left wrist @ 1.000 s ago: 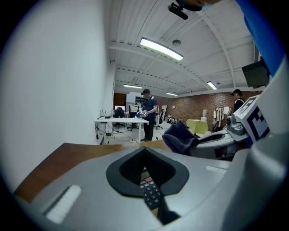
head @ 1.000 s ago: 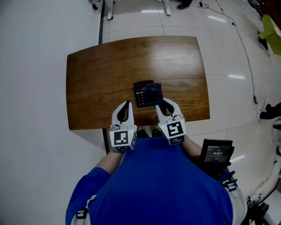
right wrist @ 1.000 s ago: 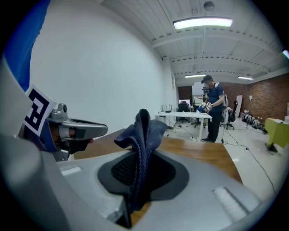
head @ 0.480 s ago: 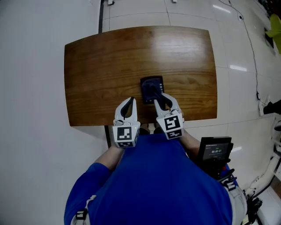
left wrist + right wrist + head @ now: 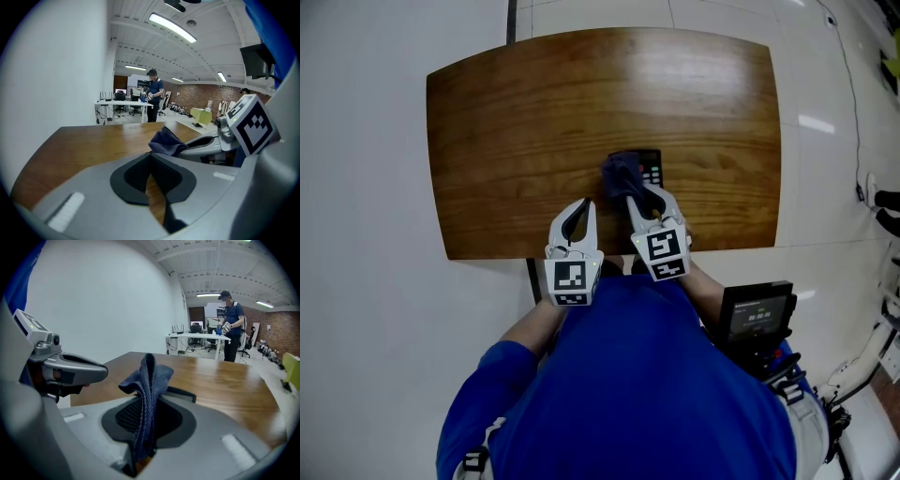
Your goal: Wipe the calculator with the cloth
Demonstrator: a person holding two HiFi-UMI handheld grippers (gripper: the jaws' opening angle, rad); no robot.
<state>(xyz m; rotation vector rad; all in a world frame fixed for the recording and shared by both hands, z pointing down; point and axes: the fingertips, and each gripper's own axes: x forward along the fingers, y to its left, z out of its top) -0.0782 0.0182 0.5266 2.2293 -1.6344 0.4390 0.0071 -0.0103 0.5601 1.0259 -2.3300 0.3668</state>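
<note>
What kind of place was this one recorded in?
Probably an open-plan lab or workshop-style office: it has a brick back wall, ceiling strip lights, and a white desk with monitors where another person stands working.

The calculator (image 5: 652,169) lay on the table (image 5: 506,122), towards its near edge. The cloth (image 5: 622,174) covered the calculator's left part, pinched in the right gripper (image 5: 637,199) just nearer the person. The left gripper (image 5: 578,214) was farther left.
</note>
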